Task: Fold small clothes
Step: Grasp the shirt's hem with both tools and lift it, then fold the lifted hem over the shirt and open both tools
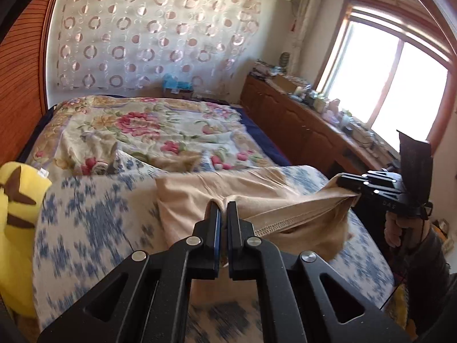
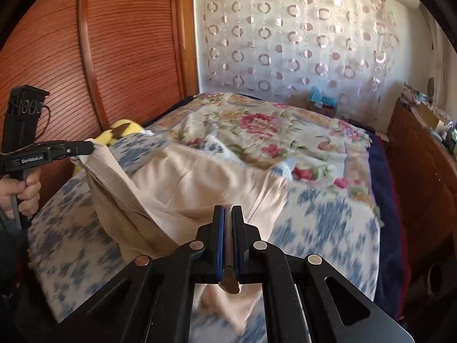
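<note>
A beige garment (image 1: pixel 228 191) is stretched above the blue-and-white patterned cover (image 1: pixel 94 214) of the bed. My left gripper (image 1: pixel 224 208) is shut on one end of its hemmed edge. My right gripper (image 2: pixel 228 214) is shut on the other end of that edge. In the left wrist view the right gripper (image 1: pixel 347 185) holds the cloth at the right. In the right wrist view the left gripper (image 2: pixel 90 146) holds it at the left, and the garment (image 2: pixel 185 188) hangs between them, its far part lying on the bed.
A yellow plush toy (image 1: pixel 20 200) lies at the bed's left edge. A floral blanket (image 1: pixel 148 131) covers the far half of the bed. A wooden cabinet (image 1: pixel 308 125) with clutter runs along the right under the window. A wooden wardrobe (image 2: pixel 114 43) stands left.
</note>
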The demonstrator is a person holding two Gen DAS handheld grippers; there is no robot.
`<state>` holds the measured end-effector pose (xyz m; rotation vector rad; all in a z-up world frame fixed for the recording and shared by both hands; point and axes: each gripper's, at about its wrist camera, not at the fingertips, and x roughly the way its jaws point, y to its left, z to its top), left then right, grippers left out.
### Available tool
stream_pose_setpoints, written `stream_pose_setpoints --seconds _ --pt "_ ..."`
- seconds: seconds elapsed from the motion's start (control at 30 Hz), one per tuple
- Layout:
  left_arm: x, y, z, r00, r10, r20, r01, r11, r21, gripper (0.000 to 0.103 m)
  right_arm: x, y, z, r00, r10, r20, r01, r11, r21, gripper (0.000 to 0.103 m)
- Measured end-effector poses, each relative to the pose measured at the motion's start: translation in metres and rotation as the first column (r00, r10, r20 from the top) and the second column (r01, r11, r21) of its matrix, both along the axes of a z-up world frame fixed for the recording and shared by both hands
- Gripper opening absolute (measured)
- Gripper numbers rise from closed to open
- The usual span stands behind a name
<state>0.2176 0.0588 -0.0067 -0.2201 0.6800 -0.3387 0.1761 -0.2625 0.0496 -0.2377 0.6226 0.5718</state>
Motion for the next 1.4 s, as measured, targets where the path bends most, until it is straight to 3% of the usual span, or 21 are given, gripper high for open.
stream_pose_setpoints --seconds 0.13,0.17,0.23,0.27,0.37,0.4,0.47,0.5,0.57,0.77,0.93,0.97,1.0,1.03,1.13,1.27,1.4 --pt "0.055 0.006 -0.019 0.997 0.070 -0.043 -0.067 0.996 0.067 0.005 0.070 0.019 -0.021 0.996 -0.062 -0.060 0.061 0.998 -0.010 0.006" --pt "0.062 0.006 -0.022 0.996 0.080 -0.041 -0.076 0.994 0.082 0.005 0.078 0.025 -0.024 0.996 -0.078 -0.048 0.077 0.997 -0.018 0.011" --pt "0.069 0.009 -0.028 0.996 0.076 -0.036 -0.072 0.993 0.098 0.020 0.086 0.029 -0.029 0.995 -0.099 -0.013 0.099 0.995 -0.024 0.018" --pt "0.069 0.011 -0.030 0.997 0.071 -0.033 -0.068 0.993 0.095 0.039 0.082 0.030 -0.031 0.995 -0.101 -0.015 0.101 0.995 -0.020 0.022" --pt "0.064 0.012 -0.033 0.999 0.034 -0.034 -0.031 0.996 0.080 0.054 0.070 0.028 -0.035 0.998 -0.056 -0.034 0.056 0.998 0.002 0.023" --pt "0.062 0.010 -0.034 0.999 0.024 -0.038 -0.021 0.996 0.083 0.067 0.069 0.027 -0.035 0.998 -0.052 -0.043 0.052 0.999 -0.003 0.025" --pt "0.055 0.007 -0.034 0.999 0.012 -0.031 -0.010 0.997 0.081 0.075 0.067 0.017 -0.036 0.997 -0.043 -0.069 0.044 0.999 0.009 0.034" --pt "0.054 0.005 -0.035 0.999 0.001 -0.038 0.001 0.997 0.079 0.075 0.061 0.015 -0.037 0.996 -0.042 -0.079 0.043 0.999 0.021 0.044" --pt "0.051 -0.004 -0.037 0.998 -0.024 -0.051 0.028 0.996 0.086 0.075 0.058 0.009 -0.038 0.995 -0.036 -0.094 0.038 0.999 0.029 0.051" --pt "0.047 -0.014 -0.048 0.996 -0.031 -0.080 0.042 0.990 0.134 0.075 0.062 -0.003 -0.047 0.986 -0.055 -0.158 0.056 0.998 0.002 0.052" --pt "0.050 -0.019 -0.060 0.993 -0.030 -0.116 0.047 0.988 0.146 0.075 0.092 0.000 -0.057 0.961 -0.029 -0.275 0.044 0.998 0.048 0.052" --pt "0.051 -0.019 -0.062 0.992 -0.029 -0.120 0.046 0.988 0.146 0.075 0.097 0.003 -0.057 0.958 -0.017 -0.285 0.034 0.998 0.055 0.049" --pt "0.052 -0.019 -0.063 0.992 -0.024 -0.125 0.043 0.988 0.147 0.075 0.102 0.005 -0.056 0.958 0.000 -0.286 0.020 0.998 0.067 0.023" --pt "0.054 -0.018 -0.063 0.992 -0.019 -0.127 0.037 0.988 0.147 0.075 0.105 0.009 -0.052 0.960 0.032 -0.279 -0.011 0.997 0.077 0.005" --pt "0.055 -0.014 -0.060 0.993 0.002 -0.115 0.016 0.989 0.148 0.075 0.108 0.014 -0.031 0.986 0.037 -0.160 -0.029 0.998 0.055 0.004" --pt "0.063 -0.011 -0.053 0.996 0.014 -0.089 0.000 0.987 0.159 0.075 0.122 0.013 0.002 0.998 -0.060 -0.003 0.061 0.997 0.055 0.004" --pt "0.077 -0.016 -0.060 0.995 0.010 -0.103 0.009 0.983 0.184 0.075 0.150 0.032 -0.011 0.994 -0.105 -0.004 0.105 0.993 -0.058 0.004"
